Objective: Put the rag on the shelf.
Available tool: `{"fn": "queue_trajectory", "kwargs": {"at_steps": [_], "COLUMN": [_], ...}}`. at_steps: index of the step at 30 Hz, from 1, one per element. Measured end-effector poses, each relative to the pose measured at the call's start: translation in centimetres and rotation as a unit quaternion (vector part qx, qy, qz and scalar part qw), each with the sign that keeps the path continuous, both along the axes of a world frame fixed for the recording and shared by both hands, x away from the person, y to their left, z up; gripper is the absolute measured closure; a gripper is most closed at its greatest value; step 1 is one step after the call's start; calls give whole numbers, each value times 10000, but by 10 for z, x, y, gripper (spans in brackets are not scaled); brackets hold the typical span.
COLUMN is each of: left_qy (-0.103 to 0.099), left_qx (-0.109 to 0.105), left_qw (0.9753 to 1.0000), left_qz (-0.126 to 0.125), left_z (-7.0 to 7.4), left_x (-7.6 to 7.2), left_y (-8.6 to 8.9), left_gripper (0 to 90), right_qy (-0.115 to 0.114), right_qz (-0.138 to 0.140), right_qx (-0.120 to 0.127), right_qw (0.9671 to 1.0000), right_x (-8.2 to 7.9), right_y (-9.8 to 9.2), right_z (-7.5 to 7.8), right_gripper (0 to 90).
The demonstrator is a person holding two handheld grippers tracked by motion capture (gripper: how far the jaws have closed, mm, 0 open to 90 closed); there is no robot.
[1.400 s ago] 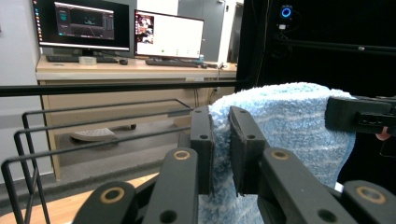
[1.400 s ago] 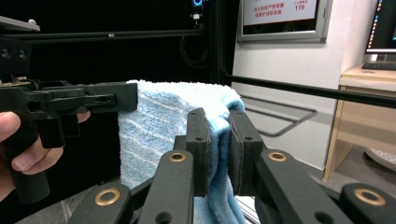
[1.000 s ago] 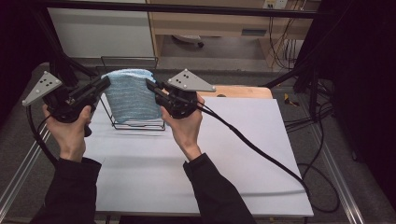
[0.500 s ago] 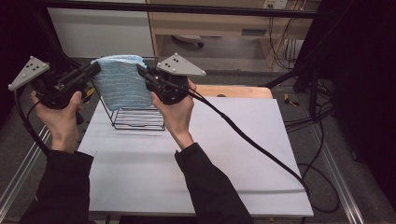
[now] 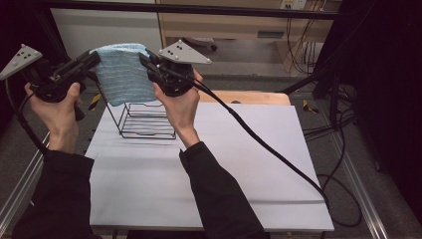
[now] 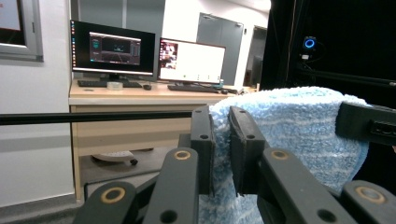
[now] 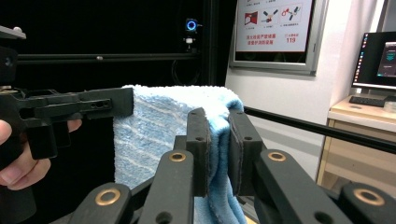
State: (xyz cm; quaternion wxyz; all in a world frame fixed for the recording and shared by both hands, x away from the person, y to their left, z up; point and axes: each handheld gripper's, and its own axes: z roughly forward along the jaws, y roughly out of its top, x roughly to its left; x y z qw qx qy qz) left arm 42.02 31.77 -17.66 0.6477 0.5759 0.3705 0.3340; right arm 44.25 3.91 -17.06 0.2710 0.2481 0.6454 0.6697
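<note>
Light-blue striped terry towel (image 5: 122,74) hanging folded, L gripper (image 5: 92,59) & R gripper (image 5: 145,60) each clamped on top edge

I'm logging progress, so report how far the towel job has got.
Done: the blue towel is off the black wire rack and hangs in the air above it. In hand: the left tool and the right tool each pinch an upper edge, holding it spread between them. Left: the towel is not yet set down anywhere; the white table bears no towel.

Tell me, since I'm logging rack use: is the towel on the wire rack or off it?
Off: the blue towel hangs above the wire rack, pinched by left gripper and right gripper.
</note>
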Motion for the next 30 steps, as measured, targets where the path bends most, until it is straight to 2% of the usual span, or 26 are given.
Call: {"fn": "queue_trajectory", "kwargs": {"at_steps": [5,15,18,23,30], "left_qy": [-41,-10,-36,-101,-164], "left_qx": [-2,-58,-23,15,-30], "left_qw": [9999,9991,9989,9985,9982], "left_qz": [110,414,477,529,583], "left_z": [8,12,16,28,35], "left_x": [8,28,32,34,40], "left_y": [3,4,5,5,3], "left_gripper": [805,806,806,806,806], "right_qy": [34,70,0,-61,-149], "right_qz": [-72,-339,-422,-405,-419], "right_qx": [16,81,25,97,120], "right_qw": [10000,9994,9991,9991,9989], "right_x": [8,25,30,35,40], "right_y": [5,20,24,25,26], "right_z": [6,16,20,30,38], "right_gripper": [811,814,814,814,814]}}
